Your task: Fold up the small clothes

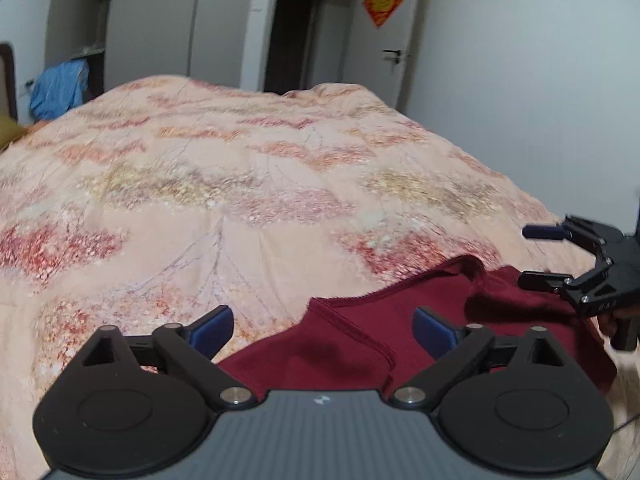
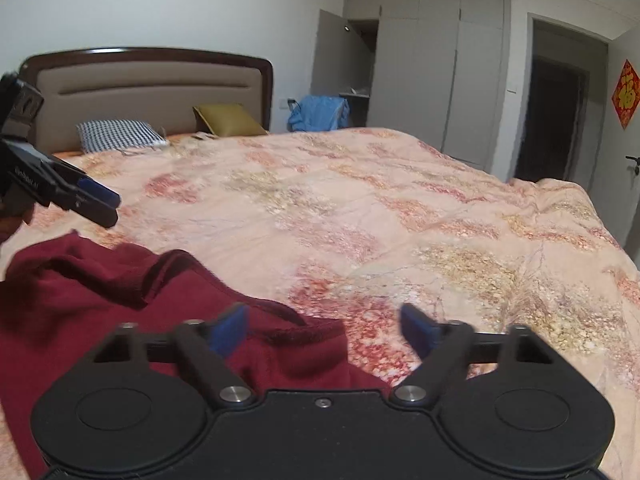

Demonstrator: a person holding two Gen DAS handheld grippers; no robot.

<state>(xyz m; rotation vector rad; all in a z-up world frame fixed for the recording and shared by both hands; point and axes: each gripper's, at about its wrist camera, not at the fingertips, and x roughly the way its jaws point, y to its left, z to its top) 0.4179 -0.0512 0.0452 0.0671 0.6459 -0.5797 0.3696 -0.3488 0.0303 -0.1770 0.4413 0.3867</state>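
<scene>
The dark red garment lay rumpled on the bedspread at the near edge of the bed, one hemmed edge turned over and a fold raised along its far side. Judged from this, the work stood between folds — the garment was down and held by neither claw, and not yet a neat packet.

The left claw stood wide open over the garment's near hem, its blue pads clear of the cloth and nothing between them. The right claw was equally wide, poised over the garment's other end, one pad above the cloth and one above the bedspread beside it — empty too. Both pointed forward and somewhat downward over the garment.

The next move likely calls for each claw to take an edge of the garment and carry it across evenly.
</scene>
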